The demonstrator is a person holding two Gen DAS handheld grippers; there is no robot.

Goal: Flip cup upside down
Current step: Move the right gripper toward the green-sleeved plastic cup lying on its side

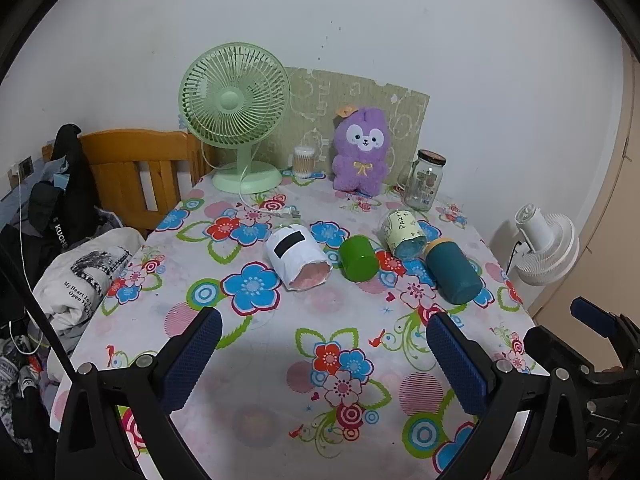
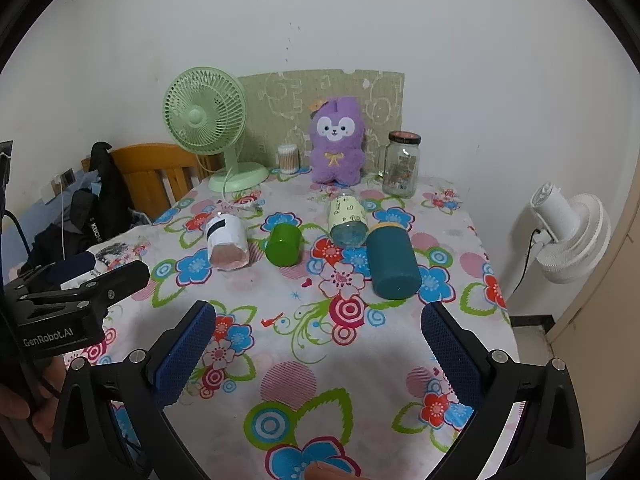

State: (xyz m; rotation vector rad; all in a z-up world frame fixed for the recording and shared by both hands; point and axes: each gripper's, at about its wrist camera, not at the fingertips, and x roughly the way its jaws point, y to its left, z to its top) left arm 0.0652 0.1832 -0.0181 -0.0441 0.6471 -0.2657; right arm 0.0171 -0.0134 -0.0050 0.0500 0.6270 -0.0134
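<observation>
Small green plastic cup (image 1: pixel 359 259) lies on its side on the floral-clothed bench (image 1: pixel 280 360), ahead of both hand-held grippers, left (image 1: pixel 324 360) and right (image 2: pixel 320 356), jaws apart, nothing held.

light: soft, even indoor | shadow: dim patch on near tablecloth (image 1: pixel 280 360) | edges: fisheye-bent, black corners

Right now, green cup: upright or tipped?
Tipped. The green cup lies on its side on the tablecloth, flat round end toward the camera, between the white cup and the teal cup.
</observation>
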